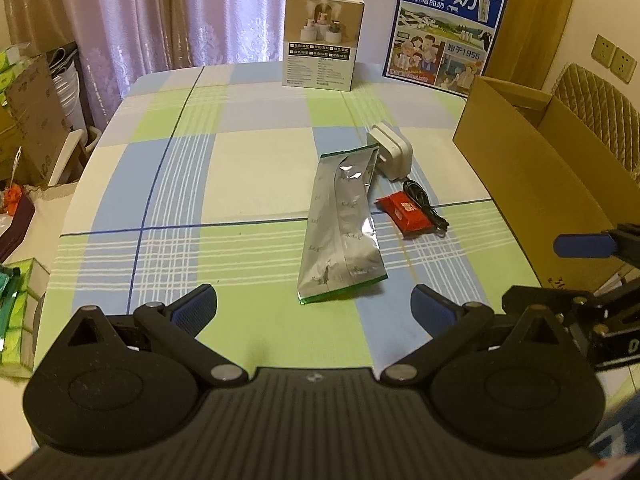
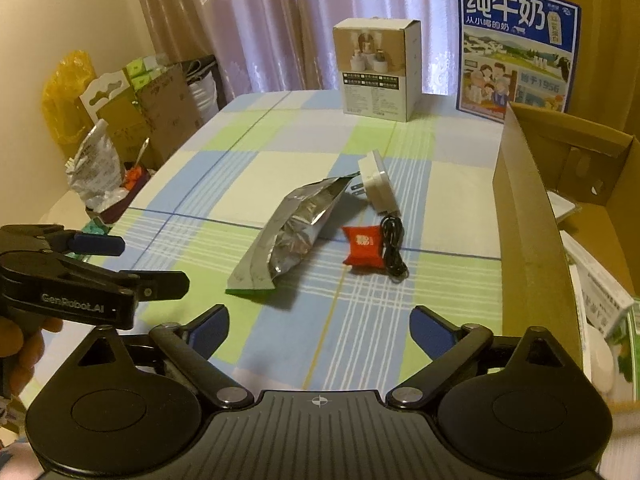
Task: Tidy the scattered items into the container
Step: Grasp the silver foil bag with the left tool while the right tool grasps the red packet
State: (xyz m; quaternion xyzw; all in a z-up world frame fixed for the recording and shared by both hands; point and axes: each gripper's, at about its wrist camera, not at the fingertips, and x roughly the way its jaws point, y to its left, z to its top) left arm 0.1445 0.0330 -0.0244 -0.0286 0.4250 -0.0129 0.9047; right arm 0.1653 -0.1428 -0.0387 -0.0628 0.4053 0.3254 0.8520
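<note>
A silver foil pouch (image 1: 342, 228) lies on the checked tablecloth just ahead of my left gripper (image 1: 314, 306), which is open and empty. Right of the pouch are a white plug adapter (image 1: 390, 152), its black cable (image 1: 426, 208) and a small red packet (image 1: 404, 210). The open cardboard box (image 1: 532, 184) stands at the right. In the right wrist view my right gripper (image 2: 320, 330) is open and empty, short of the pouch (image 2: 294, 232), red packet (image 2: 364, 246), cable (image 2: 394, 248) and adapter (image 2: 378, 186). The box (image 2: 528, 216) holds several items.
A white product box (image 1: 324, 38) and a blue milk carton panel (image 1: 444, 28) stand at the table's far edge. Cardboard boxes and bags (image 2: 132, 116) crowd the floor left of the table. A quilted chair back (image 1: 600, 108) is behind the box.
</note>
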